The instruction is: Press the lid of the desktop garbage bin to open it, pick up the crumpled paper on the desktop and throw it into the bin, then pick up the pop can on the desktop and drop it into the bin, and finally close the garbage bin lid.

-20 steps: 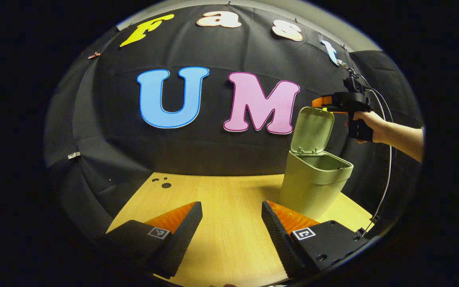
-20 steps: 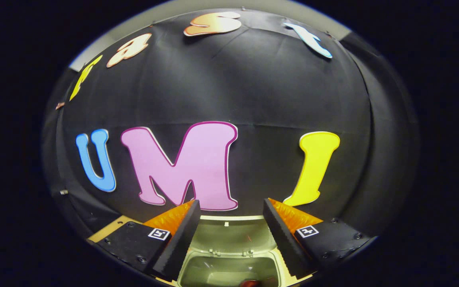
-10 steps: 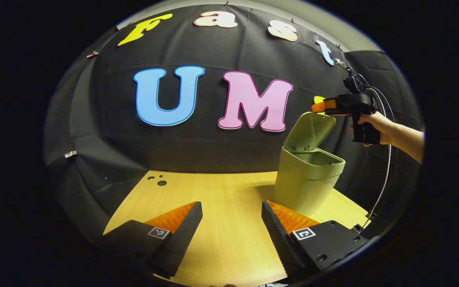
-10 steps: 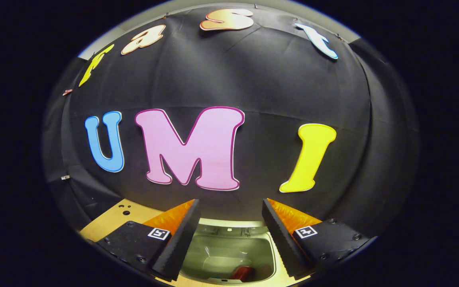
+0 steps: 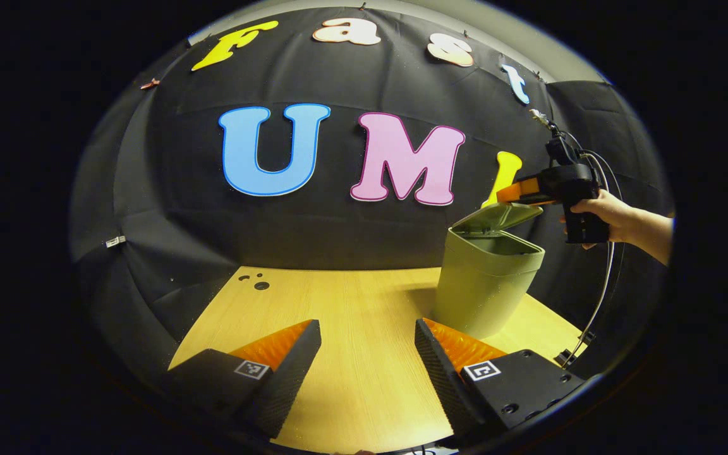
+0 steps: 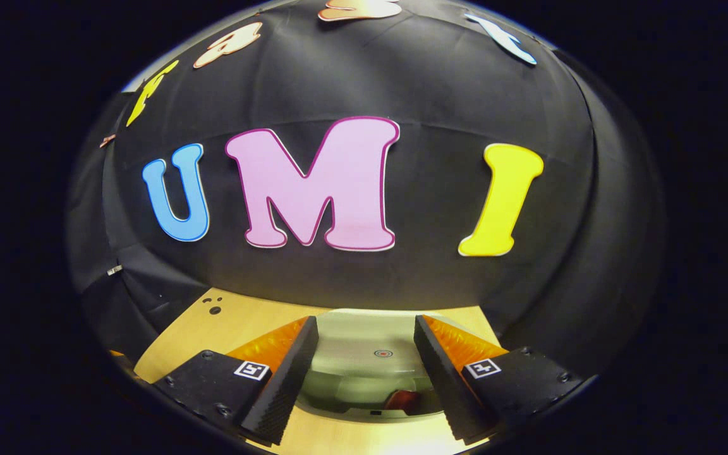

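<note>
Right gripper [image 6: 366, 373], fingers apart and holding nothing, bears on the half-lowered lid [image 6: 364, 354] just below it; the bin [image 5: 487, 284] stands far right on the table [image 5: 351, 354], well apart from the open, empty left gripper [image 5: 367, 373].

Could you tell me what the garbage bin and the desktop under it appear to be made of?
The garbage bin looks like moulded plastic, matte pale green: smooth one-piece walls, a soft sheen and a thin hinged lid. The desktop looks like light wood or wood-grain laminate, given its fine straight grain; which one, I cannot tell.
</note>
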`<action>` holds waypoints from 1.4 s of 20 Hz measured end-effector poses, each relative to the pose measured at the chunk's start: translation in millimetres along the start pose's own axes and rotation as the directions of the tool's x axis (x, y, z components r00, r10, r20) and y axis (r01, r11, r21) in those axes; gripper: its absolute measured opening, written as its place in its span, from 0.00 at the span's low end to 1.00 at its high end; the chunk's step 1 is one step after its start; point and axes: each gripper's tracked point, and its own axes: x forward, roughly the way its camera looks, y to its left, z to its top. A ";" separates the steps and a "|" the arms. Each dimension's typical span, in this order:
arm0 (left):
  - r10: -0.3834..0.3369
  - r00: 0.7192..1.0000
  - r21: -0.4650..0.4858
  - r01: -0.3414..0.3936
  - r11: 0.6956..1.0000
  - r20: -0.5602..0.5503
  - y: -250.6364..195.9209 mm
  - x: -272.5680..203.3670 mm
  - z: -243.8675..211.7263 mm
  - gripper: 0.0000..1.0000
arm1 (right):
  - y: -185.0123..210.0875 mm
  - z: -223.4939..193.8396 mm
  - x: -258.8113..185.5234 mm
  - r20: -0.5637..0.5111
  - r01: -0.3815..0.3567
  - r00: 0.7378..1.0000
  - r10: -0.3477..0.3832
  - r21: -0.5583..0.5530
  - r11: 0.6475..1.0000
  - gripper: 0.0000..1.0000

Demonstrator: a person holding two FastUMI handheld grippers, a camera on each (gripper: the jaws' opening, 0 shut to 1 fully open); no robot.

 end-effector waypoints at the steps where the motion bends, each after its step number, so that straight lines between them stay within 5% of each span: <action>1: 0.001 1.000 0.000 -0.001 1.000 -0.001 0.9 -1.4 -0.9 0.96 | 0.8 -6.1 0.4 -0.019 -0.006 1.000 0.006 0.006 1.000 0.96; 15: 0.013 1.000 0.002 -0.013 1.000 -0.009 1.3 -9.4 -5.9 0.96 | -3.9 -81.6 8.6 -0.185 -0.008 0.983 0.008 0.003 1.000 0.97; 28: 0.014 1.000 -0.003 -0.014 1.000 -0.020 1.3 -6.0 -8.7 0.96 | -2.9 -88.9 4.8 -0.189 0.001 0.982 -0.005 -0.020 1.000 0.98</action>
